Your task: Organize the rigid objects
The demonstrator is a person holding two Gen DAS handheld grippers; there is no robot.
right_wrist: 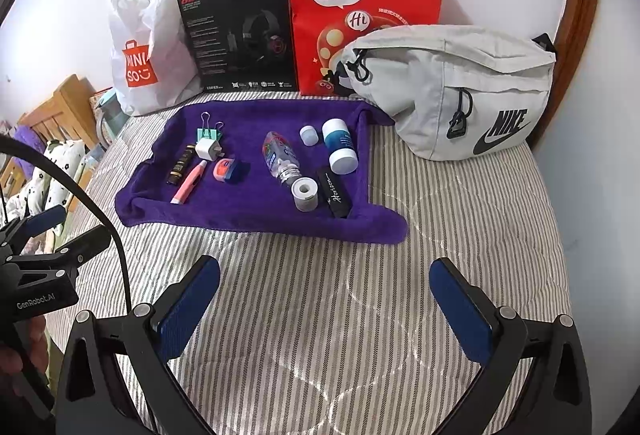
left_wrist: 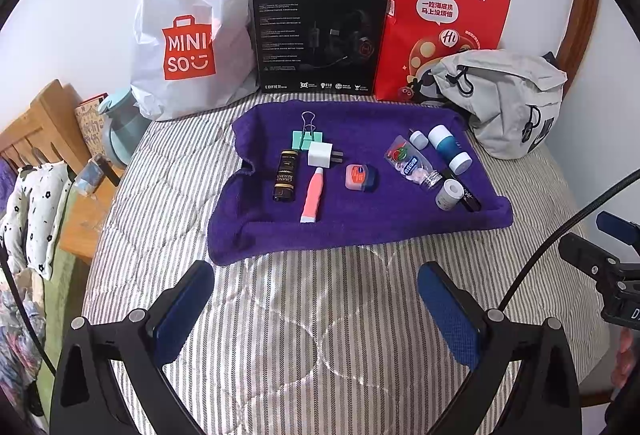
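While the left gripper (left_wrist: 314,309) hovers over the striped bed cover (left_wrist: 168,171), its blue-padded fingers (left_wrist: 188,299) stand wide apart, holding and touching nothing. Ahead lies a purple towel (left_wrist: 360,219) carrying the small items: mint binder clip (left_wrist: 307,137), white charger plug (left_wrist: 322,153), dark tube reading "GRAND RESERVE" (left_wrist: 286,175), pink tube (left_wrist: 314,197), small orange-lidded blue jar (left_wrist: 361,178), clear bottle on its side (left_wrist: 412,165), blue-and-white bottle (left_wrist: 448,147), small white cap (left_wrist: 419,139), white roll (left_wrist: 451,193). Behind the towel: white "MINISO" bag (left_wrist: 188,43), black "HECATE G2" headset box marked "EDIFIER" (left_wrist: 318,31), red paper bag (left_wrist: 440,23) with Chinese print, grey waist bag (left_wrist: 504,99).

From the right wrist view, the right gripper (right_wrist: 324,309) also has its fingers (right_wrist: 460,309) spread wide, empty, above the bed cover near the towel's front edge. The waist bag reads "NIKE". On the towel's right side a black box reading "Horizon" (right_wrist: 337,195) lies just beside the roll; the clear bottle seems to hold small coloured pieces, though the glare makes that unsure. The other gripper's body at left shows "GenRobot.AI".
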